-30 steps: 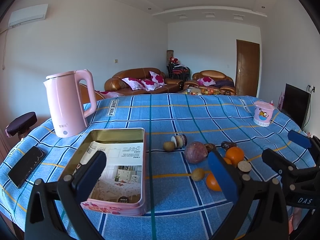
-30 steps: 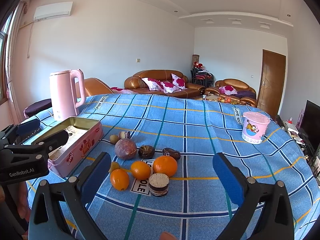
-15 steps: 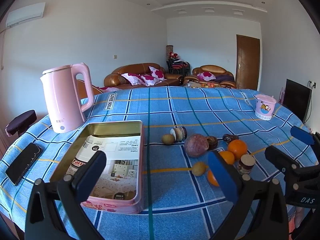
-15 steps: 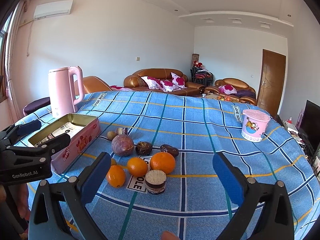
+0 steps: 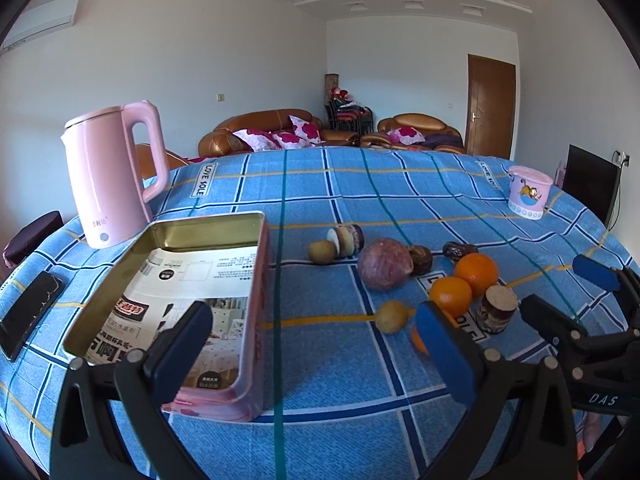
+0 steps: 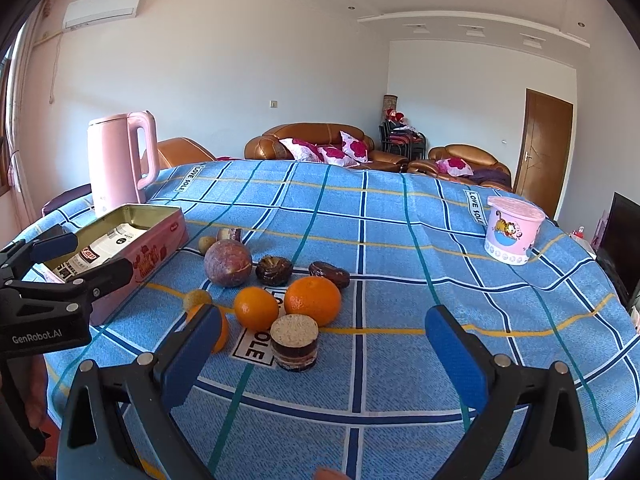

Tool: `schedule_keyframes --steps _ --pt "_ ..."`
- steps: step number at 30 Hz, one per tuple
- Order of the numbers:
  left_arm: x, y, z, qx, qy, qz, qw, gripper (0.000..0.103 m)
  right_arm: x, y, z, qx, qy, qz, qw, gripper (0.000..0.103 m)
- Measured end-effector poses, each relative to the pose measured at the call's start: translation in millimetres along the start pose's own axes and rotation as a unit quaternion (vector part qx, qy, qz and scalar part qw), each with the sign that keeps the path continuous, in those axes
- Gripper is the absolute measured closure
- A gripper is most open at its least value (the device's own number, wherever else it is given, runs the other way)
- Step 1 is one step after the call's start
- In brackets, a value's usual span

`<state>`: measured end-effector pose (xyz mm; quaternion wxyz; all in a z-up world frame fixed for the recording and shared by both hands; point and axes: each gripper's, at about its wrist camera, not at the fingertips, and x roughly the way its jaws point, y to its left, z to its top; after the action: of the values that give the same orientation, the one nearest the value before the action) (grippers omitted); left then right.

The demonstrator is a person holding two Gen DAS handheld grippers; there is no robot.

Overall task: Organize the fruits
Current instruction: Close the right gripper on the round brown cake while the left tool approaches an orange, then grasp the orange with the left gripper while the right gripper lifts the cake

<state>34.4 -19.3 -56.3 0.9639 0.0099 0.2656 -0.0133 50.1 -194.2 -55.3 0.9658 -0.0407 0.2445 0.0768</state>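
Table [image 6: 400,240] under blue plaid cloth, carrying all task items

Pink tin [image 5: 256,280], lid off, paper lining inside, at 9 o'clock of the fruit group in the left wrist view; no fruit inside

Pink kettle [image 5: 108,184] upright at 11 o'clock of the tin, just beside its far corner

Pink printed cup [image 6: 514,230] well apart from the fruit, at 2 o'clock

Black phone [image 5: 30,316] flat near the table edge, at 9 o'clock of the tin

Left gripper [image 5: 316,344]: fingers spread wide, released, empty, hovering over the near end of the tin

Right gripper [image 6: 324,352]: fingers spread wide, released, empty, low above the table at 6 o'clock of the fruit

Fruit clustered between tin and cup:
- purple round fruit [image 6: 227,263], at 12 o'clock of the group
- large orange [image 6: 313,301], touching smaller orange [image 6: 256,308] at its 9 o'clock
- third orange [image 6: 219,330], partly hidden behind the right gripper's left finger
- cut cylinder piece [image 6: 295,342], upright, at 6 o'clock of the large orange
- dark shrivelled fruit [image 6: 274,269] and dark date-like piece [image 6: 330,274], side by side
- small yellowish fruit [image 6: 197,299], at 7 o'clock of the purple fruit
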Motion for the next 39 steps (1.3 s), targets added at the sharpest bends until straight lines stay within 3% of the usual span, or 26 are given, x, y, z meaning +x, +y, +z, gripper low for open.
schedule_keyframes --steps 5,7,9,14,17,19,23,34,39 --pt "4.6 -10.1 -3.2 0.008 0.001 -0.016 0.9998 0.000 13.0 -3.1 -8.5 0.003 0.020 0.005 1.000 0.002" --pt "3.9 -13.1 -3.4 0.011 0.000 -0.023 0.9997 0.001 16.6 -3.4 -10.0 0.001 0.025 0.012 1.000 0.007" --pt "3.2 -15.6 -3.5 0.012 0.002 -0.031 0.9995 0.002 21.5 -2.8 -10.4 -0.001 0.037 0.019 0.999 0.022" --pt "4.5 -25.7 -4.1 0.023 0.011 -0.049 0.9985 0.011 36.5 0.2 -8.1 -0.011 0.077 0.038 0.996 0.033" --pt "5.3 -30.5 -4.6 0.025 0.018 -0.062 0.9976 0.013 48.5 3.0 -7.3 -0.015 0.111 0.054 0.992 0.046" --pt "5.8 -34.5 -4.7 0.027 0.022 -0.071 0.9968 0.013 52.4 4.8 -8.8 -0.019 0.123 0.058 0.991 0.047" --pt "12.4 -40.7 -5.8 0.023 0.048 -0.097 0.9939 0.022 53.4 0.6 -11.7 -0.007 0.126 0.083 0.989 0.066" --pt "36.3 -57.9 -7.5 0.028 0.106 -0.137 0.9844 0.045 42.8 -13.7 -9.9 0.040 0.084 0.068 0.993 0.067" --pt "50.8 -56.9 -6.5 0.011 0.139 -0.161 0.9771 0.065 42.0 -14.7 -9.7 0.040 0.081 0.071 0.993 0.067"
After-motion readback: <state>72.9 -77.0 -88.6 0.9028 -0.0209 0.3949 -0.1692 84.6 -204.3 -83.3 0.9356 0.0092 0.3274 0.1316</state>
